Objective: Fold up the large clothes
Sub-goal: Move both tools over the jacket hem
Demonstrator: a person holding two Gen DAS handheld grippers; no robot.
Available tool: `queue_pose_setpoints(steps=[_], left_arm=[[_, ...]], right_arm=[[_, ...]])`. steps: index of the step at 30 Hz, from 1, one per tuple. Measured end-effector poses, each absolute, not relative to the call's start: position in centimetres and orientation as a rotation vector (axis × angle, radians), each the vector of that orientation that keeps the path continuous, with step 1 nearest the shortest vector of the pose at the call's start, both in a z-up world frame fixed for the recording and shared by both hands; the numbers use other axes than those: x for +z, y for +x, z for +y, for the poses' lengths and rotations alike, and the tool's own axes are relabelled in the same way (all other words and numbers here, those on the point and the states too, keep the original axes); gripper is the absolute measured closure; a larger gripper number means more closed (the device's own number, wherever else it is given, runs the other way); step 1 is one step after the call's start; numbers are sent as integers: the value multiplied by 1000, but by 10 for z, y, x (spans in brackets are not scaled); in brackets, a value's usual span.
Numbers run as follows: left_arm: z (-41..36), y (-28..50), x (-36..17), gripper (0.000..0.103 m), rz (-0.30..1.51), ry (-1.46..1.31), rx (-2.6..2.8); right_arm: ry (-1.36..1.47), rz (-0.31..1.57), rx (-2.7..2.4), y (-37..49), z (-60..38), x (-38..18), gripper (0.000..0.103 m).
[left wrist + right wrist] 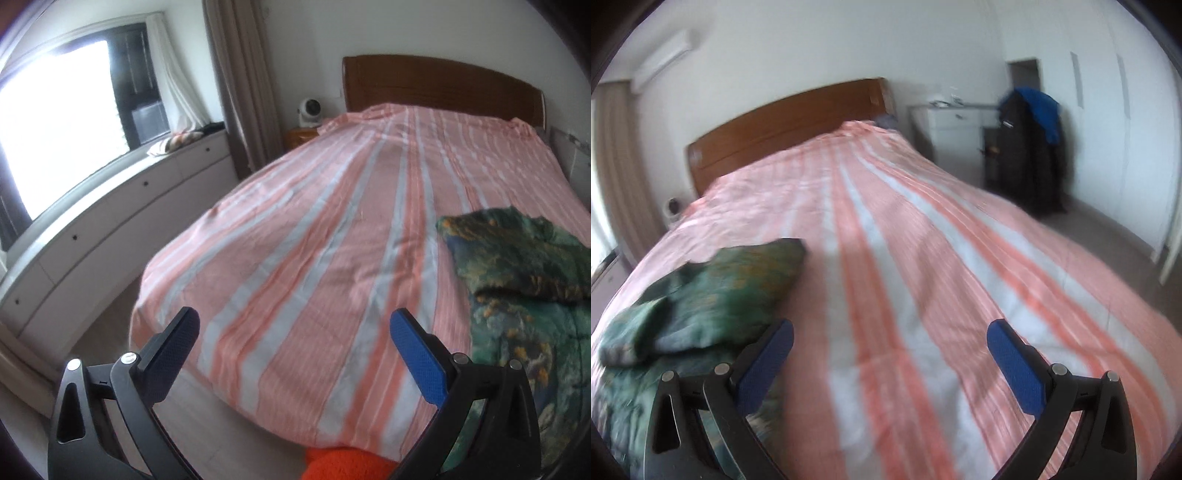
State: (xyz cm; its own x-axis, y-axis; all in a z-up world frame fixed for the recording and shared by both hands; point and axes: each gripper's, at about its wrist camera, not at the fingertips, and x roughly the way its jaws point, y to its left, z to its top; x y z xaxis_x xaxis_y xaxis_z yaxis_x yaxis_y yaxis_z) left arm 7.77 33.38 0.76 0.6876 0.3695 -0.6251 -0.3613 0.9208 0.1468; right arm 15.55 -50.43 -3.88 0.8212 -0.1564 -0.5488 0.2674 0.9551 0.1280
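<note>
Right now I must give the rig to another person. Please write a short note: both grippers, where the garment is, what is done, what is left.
Left gripper: open, holds nothing, above the foot of the bed.
Right gripper: open, holds nothing.
Green patterned garment: lies between the two grippers on the striped sheet, bunched, part doubled over itself.
Done: garment is on the bed; no neat fold visible.
Left: grasp it, spread flat, fold.

Striped bedspread (332, 229), wooden headboard (436, 85), small fan (308, 112), white dresser (951, 123)

Matt striped cotton-like bedspread (332, 229), soft green printed garment (517, 258), glossy wooden headboard (436, 85)
</note>
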Motion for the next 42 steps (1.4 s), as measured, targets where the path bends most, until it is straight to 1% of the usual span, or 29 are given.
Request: queue_pose_setpoints(steps=[5, 8, 11, 14, 16, 23, 32, 36, 42], left_arm=[[277, 83, -39, 0, 776, -11, 232], [235, 84, -49, 0, 789, 35, 132], [196, 78, -52, 0, 786, 56, 21], [170, 74, -56, 0, 812, 43, -62], [157, 72, -58, 0, 819, 57, -75], [159, 68, -60, 0, 847, 50, -63], [176, 66, -64, 0, 881, -6, -16], [177, 67, -70, 0, 898, -20, -11], [172, 68, -75, 0, 923, 1, -23]], right_arm=[[118, 624, -139, 131, -477, -18, 0], [77, 611, -105, 105, -456, -12, 0], [43, 622, -80, 70, -433, -18, 0], [86, 697, -28, 47, -419, -36, 0], [104, 712, -4, 36, -412, -44, 0], [55, 741, 31, 14, -381, -55, 0], [-78, 643, 110, 11, -338, -33, 0], [-136, 637, 131, 11, -326, -32, 0], [-129, 652, 151, 8, -329, -31, 0]])
